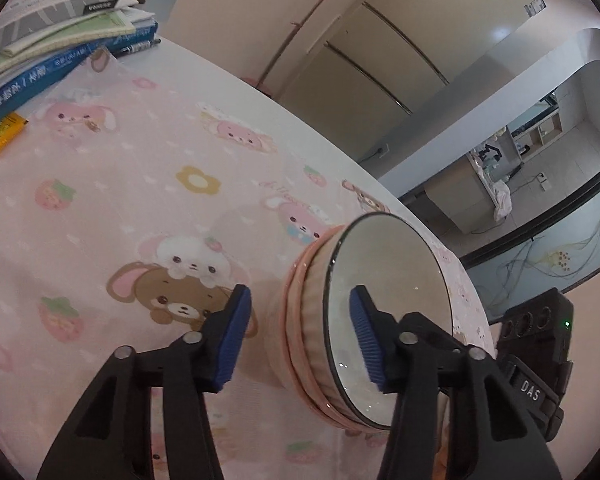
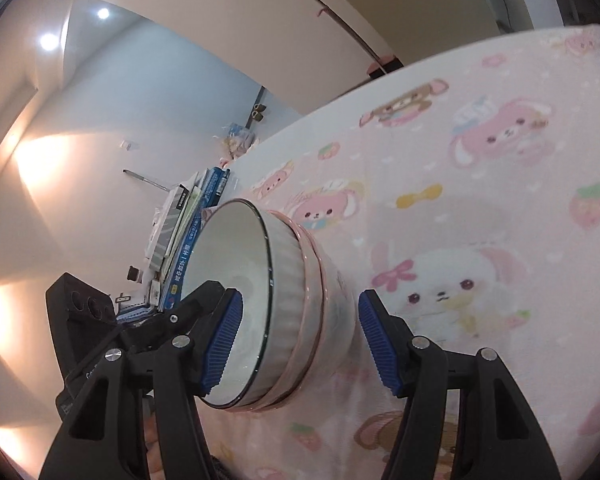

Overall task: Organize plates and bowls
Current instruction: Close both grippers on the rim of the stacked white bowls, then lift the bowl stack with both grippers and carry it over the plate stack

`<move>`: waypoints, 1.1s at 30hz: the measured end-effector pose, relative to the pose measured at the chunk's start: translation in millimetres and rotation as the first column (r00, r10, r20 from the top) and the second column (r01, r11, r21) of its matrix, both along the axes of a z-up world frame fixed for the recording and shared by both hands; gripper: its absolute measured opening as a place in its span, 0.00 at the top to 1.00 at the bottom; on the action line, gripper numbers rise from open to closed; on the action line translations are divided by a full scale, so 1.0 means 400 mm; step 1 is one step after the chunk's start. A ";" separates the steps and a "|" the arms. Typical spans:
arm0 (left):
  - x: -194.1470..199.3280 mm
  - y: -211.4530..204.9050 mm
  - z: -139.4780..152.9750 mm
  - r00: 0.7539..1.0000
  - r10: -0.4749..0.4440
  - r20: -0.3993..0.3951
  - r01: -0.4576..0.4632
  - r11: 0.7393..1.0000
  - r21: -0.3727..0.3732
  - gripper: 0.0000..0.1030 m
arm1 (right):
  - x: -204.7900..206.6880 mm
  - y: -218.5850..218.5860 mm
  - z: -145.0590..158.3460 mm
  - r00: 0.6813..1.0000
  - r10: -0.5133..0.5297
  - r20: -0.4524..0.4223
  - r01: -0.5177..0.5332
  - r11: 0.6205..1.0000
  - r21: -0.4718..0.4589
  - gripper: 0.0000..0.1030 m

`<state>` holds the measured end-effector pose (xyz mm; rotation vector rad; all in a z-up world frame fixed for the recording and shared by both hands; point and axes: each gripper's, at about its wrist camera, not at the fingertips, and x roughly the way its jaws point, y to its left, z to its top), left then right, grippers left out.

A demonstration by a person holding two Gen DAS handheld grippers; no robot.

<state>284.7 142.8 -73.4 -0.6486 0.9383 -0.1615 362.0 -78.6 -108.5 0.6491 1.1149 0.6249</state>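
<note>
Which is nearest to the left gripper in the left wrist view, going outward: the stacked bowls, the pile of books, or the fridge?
From the left gripper:
1. Stacked bowls, between its open fingers, rim straddled.
2. Pile of books, at the tablecloth's far upper-left corner.
3. Fridge, beyond the table, against the wall.

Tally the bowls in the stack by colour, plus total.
Grey ribbed bowl with dark rim, on top: 1
Pink bowls nested beneath: at least 2 rims show; exact count unclear
Total: at least 3 bowls, stacked on the pink cartoon tablecloth
</note>
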 end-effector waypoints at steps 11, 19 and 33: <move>0.012 0.011 -0.056 0.996 -0.022 -0.082 0.015 0.997 -0.080 0.56 | 0.010 0.024 -0.062 0.996 0.032 -0.087 -0.028 0.998 0.050 0.38; 0.014 0.026 -0.080 0.994 -0.050 -0.099 0.031 0.982 -0.188 0.60 | 0.012 0.017 -0.075 0.994 0.030 -0.104 -0.020 0.995 0.097 0.41; -0.017 0.023 -0.048 0.996 -0.030 -0.089 0.014 0.985 -0.170 0.59 | -0.007 0.017 -0.050 0.997 0.012 -0.082 -0.008 0.999 0.050 0.49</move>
